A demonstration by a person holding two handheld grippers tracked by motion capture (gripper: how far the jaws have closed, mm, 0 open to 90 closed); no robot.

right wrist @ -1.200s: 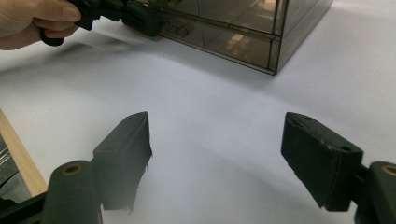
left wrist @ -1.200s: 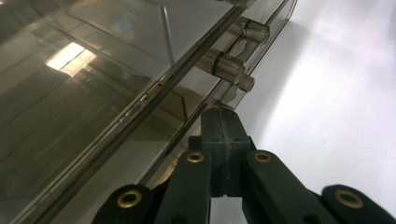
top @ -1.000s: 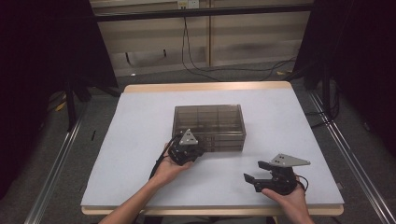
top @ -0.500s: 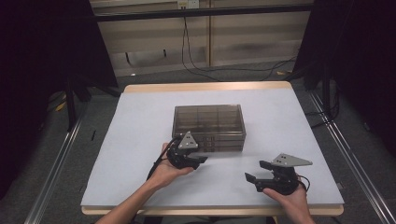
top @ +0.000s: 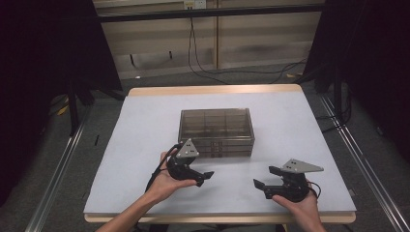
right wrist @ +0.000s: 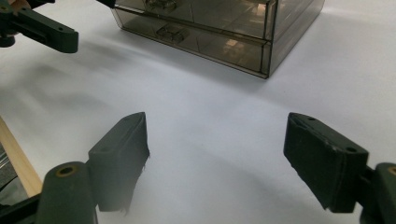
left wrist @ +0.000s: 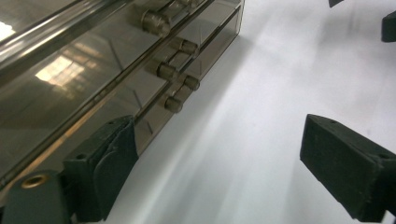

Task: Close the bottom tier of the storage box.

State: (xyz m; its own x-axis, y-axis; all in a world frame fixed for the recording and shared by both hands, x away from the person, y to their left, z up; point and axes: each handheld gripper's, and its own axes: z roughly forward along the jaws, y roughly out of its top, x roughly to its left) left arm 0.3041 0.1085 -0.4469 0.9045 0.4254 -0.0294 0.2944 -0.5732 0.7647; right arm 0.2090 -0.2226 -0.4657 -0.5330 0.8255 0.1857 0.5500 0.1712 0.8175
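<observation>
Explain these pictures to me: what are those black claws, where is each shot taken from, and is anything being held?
No robot here: a person holds a two-jaw hand tool in each hand. In the high view, from a camera above the table, the left gripper and right gripper come in from the bottom edge. The other two pictures come from small cameras riding on each gripper, looking along its black jaws. On the white table stands a smoky clear drawer box, with small knobs on its drawer fronts. The left gripper's jaws have just been opening and stand wide beside the box, with nothing between them. The right gripper is open too, holding nothing.
</observation>
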